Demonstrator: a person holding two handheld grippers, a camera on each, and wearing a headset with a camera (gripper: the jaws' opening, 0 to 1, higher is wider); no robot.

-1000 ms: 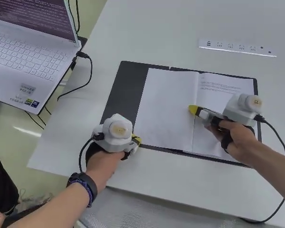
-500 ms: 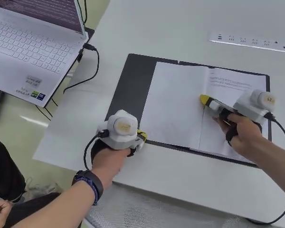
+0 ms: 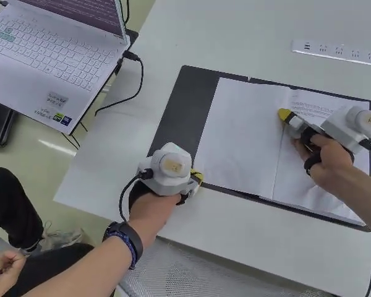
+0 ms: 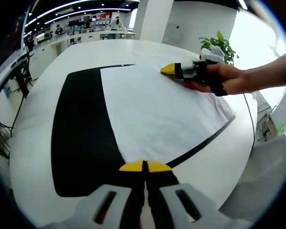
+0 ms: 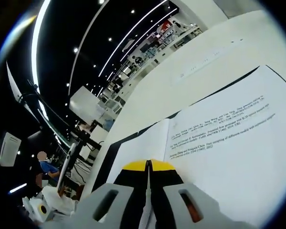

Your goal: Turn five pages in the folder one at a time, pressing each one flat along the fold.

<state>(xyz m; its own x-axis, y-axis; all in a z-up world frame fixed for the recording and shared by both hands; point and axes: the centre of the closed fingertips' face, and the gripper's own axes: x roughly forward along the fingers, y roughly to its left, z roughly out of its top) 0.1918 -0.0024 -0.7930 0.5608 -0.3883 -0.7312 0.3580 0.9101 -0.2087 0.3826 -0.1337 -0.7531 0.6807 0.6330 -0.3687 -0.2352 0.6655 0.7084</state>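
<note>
Your right gripper [image 3: 285,115] has its two yellow tips closed together with nothing between them. It lies on the fold [image 3: 280,151] of the open folder [image 3: 185,111], toward the far end, between the blank left page [image 3: 244,136] and the printed right page [image 3: 324,185]. It looks like the pressing step, with the tips ready to run along the fold.

Your left gripper [image 4: 144,166] is closed and empty too. Its tips are at the near edge of the folder, by the near corner of the blank page, where the white sheet meets the black cover. I judge that it holds the folder steady there.

The folder lies open and flat on the white table [image 3: 173,37], well apart from the laptop [image 3: 49,55] and the power strip [image 3: 340,52].

The pages will probably be thin, light and soft. They bend easily and can crease or tear if you pull hard. The smooth tips may slide on the paper, and two sheets may come up together. For the next turn, I advise you to take the printed page at its free outer edge or corner, not near the fold, and to lift only one sheet. Press with small force, because the paper wrinkles under a sharp tip. The black cover seems stiffer.
</note>
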